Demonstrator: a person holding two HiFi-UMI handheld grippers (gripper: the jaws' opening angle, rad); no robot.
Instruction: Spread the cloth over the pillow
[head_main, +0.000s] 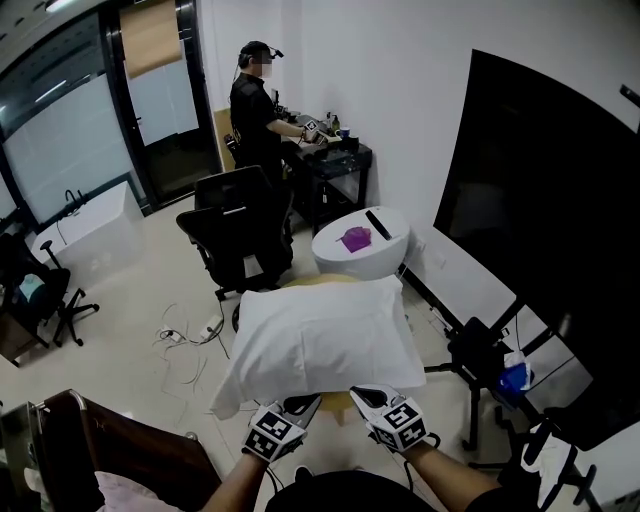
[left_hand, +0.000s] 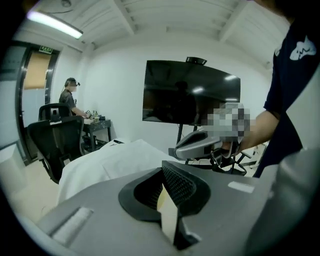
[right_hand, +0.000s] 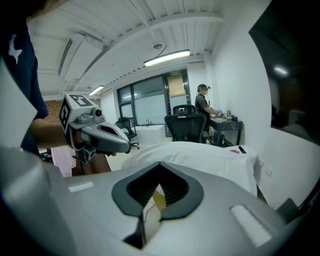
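Seen from the head camera, the left claw (head_main: 298, 407) sits at the near edge of the scene, its dark ridged jaws pressed together on nothing. Just beyond it, further from the person, a plump white pillow (head_main: 385, 300) rests on a tan tabletop (head_main: 337, 404). Its long axis runs left to right. A soft, matte white cloth (head_main: 310, 345) lies over it, smooth with faint creases. One corner droops off the near left. Cloth and pillow are the same white, so I cannot tell where one ends. The right claw (head_main: 367, 397) is beside the left one, equally close to the pillow's near edge, and its jaws are also closed and empty. Any further smoothing would probably mean reaching forward from here, with either hand equally well placed
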